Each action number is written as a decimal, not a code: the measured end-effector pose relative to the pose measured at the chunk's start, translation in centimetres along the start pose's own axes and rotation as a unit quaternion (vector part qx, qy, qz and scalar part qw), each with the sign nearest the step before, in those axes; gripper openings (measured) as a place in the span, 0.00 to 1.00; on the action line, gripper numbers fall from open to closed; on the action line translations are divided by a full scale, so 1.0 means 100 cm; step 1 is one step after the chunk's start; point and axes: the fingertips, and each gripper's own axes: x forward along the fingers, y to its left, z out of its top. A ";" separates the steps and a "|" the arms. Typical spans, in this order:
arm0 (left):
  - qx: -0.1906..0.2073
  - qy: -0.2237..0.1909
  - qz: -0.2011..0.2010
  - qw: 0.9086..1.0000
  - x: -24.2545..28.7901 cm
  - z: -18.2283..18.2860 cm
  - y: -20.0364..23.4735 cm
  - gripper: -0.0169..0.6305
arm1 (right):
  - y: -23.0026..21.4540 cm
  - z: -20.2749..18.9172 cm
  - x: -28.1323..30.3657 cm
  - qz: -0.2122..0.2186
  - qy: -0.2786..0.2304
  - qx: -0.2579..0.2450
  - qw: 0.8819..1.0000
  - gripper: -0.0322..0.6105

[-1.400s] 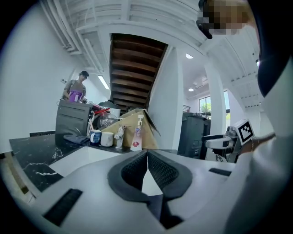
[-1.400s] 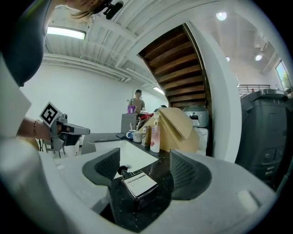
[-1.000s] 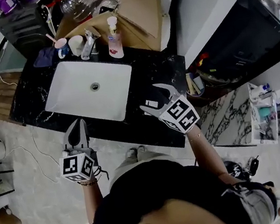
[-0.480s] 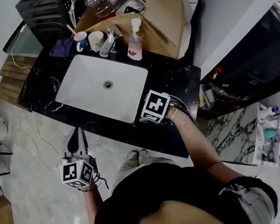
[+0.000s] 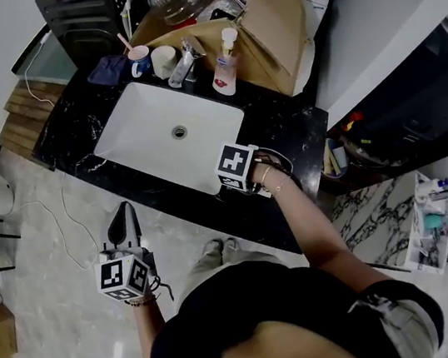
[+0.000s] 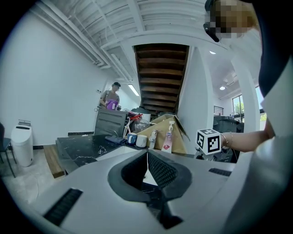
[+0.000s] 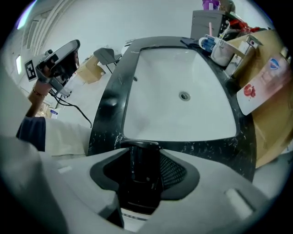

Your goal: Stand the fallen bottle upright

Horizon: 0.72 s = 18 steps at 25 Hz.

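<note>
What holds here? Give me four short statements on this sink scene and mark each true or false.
1. The right gripper has a dark bottle between its jaws. True. The jaws have just been closing on it.
2. The left gripper is open. False: its jaws are together with nothing between them, out over the floor.
3. Dishes fill the sink. False: the basin shows only its drain.
4. A pump bottle stands upright behind the sink, beside the faucet. True.
</note>
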 end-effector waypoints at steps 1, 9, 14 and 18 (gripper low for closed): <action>0.000 0.001 0.000 1.000 0.000 -0.001 0.000 0.03 | 0.000 0.001 0.002 -0.002 0.002 -0.003 1.000 0.34; -0.005 0.009 -0.010 1.000 0.003 -0.008 -0.006 0.03 | -0.004 -0.003 -0.013 -0.029 -0.043 0.005 0.999 0.26; 0.003 0.013 -0.032 0.999 0.013 -0.008 -0.020 0.03 | -0.005 -0.018 -0.040 -0.051 -0.122 0.044 0.990 0.23; 0.002 0.018 -0.050 0.999 0.024 -0.010 -0.029 0.03 | -0.006 -0.031 -0.059 -0.060 -0.196 0.091 0.974 0.22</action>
